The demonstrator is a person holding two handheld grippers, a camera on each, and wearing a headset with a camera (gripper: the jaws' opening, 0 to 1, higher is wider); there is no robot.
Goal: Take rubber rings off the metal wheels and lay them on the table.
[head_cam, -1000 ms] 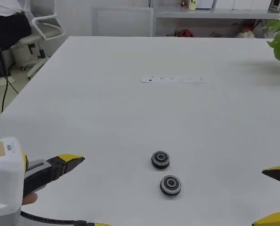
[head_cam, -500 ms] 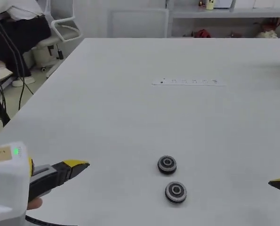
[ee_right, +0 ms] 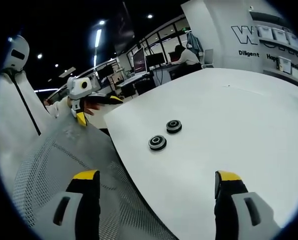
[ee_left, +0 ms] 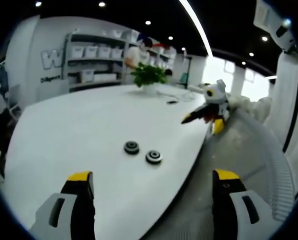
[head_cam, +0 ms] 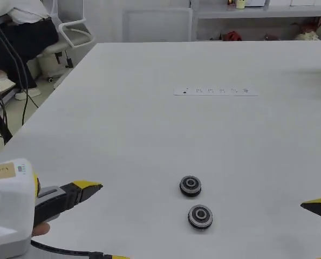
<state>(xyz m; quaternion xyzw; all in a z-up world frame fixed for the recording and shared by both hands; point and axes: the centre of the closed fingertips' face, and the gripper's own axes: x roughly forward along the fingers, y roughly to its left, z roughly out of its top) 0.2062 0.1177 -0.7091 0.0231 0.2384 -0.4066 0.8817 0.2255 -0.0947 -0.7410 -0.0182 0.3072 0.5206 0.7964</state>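
The two metal wheels lie flat on the white table (head_cam: pixel 149 108), near your edge of it and just beside each other without touching. The farther wheel (head_cam: pixel 190 185) and the nearer wheel (head_cam: pixel 200 216) each have a dark rubber ring around a silver hub, so no ring is off yet. In the left gripper view they sit side by side ahead of the jaws, farther wheel (ee_left: pixel 131 147) and nearer wheel (ee_left: pixel 154 157). In the right gripper view the pair shows again, close to the table's edge.

Your left gripper (ee_left: pixel 153 176) hangs low to the left of the wheels, well apart from them. Its yellow-tipped jaws are spread wide with nothing between them. A black cable trails from it at the bottom of the head view. Your right gripper (ee_right: pixel 157 176) is off to the right of the wheels, also well apart, jaws wide and empty.

Farther across the table a white socket strip (head_cam: pixel 215 91) lies flat. An office chair (head_cam: pixel 68 32) stands beyond the far left corner, and a potted plant (ee_left: pixel 149 75) stands at the table's far end in the left gripper view.
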